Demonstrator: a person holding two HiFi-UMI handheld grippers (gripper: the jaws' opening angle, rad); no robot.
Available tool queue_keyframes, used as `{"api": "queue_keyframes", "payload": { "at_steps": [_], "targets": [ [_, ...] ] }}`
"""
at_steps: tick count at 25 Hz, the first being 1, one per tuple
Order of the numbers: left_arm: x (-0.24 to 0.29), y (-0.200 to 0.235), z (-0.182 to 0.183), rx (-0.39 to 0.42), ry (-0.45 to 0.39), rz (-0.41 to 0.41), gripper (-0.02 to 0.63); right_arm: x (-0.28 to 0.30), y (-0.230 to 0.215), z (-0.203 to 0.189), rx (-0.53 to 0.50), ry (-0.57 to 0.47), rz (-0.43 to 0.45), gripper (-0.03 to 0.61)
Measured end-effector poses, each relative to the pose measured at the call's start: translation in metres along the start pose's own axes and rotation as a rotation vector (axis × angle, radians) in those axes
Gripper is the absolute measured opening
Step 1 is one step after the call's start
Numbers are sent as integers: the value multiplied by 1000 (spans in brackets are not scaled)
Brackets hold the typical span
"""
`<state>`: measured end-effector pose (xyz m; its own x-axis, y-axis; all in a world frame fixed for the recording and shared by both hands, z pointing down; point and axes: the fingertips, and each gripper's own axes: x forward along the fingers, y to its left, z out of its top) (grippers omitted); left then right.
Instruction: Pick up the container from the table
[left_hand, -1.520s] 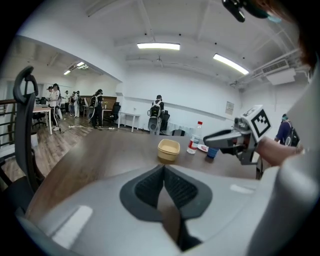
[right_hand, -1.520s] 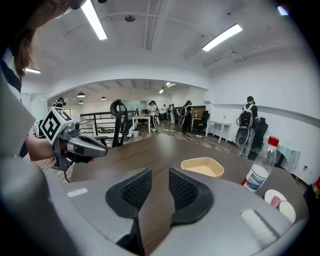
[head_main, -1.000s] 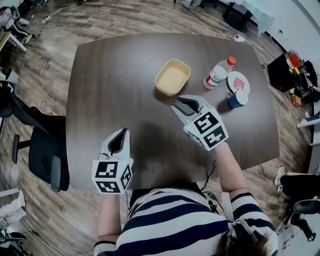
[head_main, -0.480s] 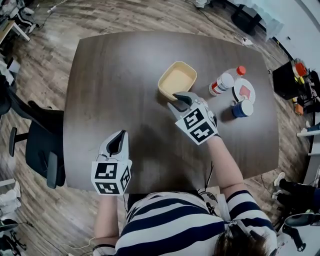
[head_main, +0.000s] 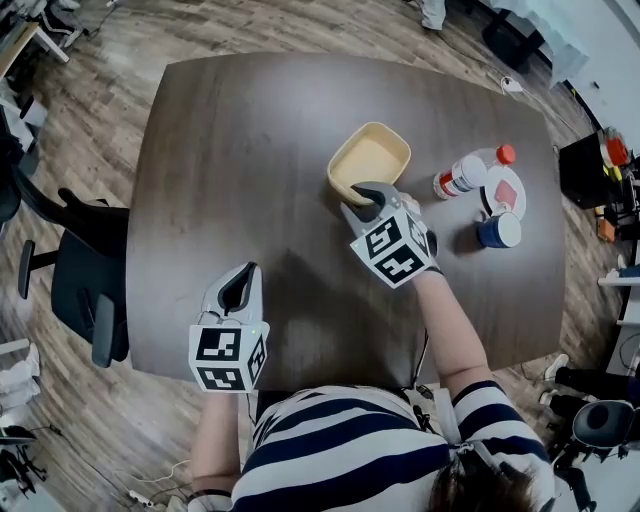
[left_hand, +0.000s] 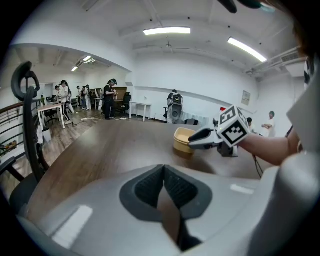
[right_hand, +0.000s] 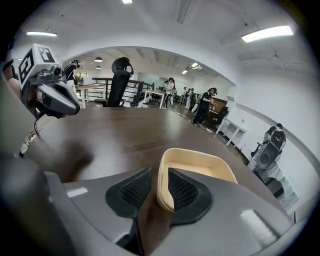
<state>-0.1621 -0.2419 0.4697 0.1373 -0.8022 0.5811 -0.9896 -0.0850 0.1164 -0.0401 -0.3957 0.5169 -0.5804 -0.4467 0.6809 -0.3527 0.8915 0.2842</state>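
Observation:
A shallow cream-yellow container (head_main: 372, 158) sits on the dark wooden table (head_main: 230, 150), right of centre. My right gripper (head_main: 368, 196) is at its near edge. In the right gripper view the container (right_hand: 200, 165) has its near wall between the two pads of the right gripper (right_hand: 159, 184); the right pad is against the wall and a narrow gap shows at the left pad. The container rests on the table. My left gripper (head_main: 238, 282) hovers near the table's front edge, far from the container, with pads together and nothing held (left_hand: 163, 172). The left gripper view shows the container (left_hand: 183, 138) with the right gripper (left_hand: 200, 141) at it.
To the right of the container lie a white bottle with a red cap (head_main: 465, 176), a round white lid with a red patch (head_main: 503, 191) and a blue jar (head_main: 498, 231). A black office chair (head_main: 90, 290) stands left of the table. People stand far off in the room.
My right gripper has moved forward to the container and its jaws now straddle the near wall. The left gripper has barely moved.

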Motion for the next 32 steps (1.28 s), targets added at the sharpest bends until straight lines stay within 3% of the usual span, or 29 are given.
{"api": "queue_keyframes", "payload": {
  "at_steps": [10, 16, 32],
  "targets": [
    [10, 5, -7, -9, 18, 14, 0, 23, -2, -2, -106, 57, -22, 100],
    [13, 6, -12, -6, 25, 11, 0, 27, -1, -6, -191, 104, -47, 61],
    [-9, 15, -13, -6, -7, 30, 0, 17, 6, -9, -213, 153, -47, 40]
  ]
}}
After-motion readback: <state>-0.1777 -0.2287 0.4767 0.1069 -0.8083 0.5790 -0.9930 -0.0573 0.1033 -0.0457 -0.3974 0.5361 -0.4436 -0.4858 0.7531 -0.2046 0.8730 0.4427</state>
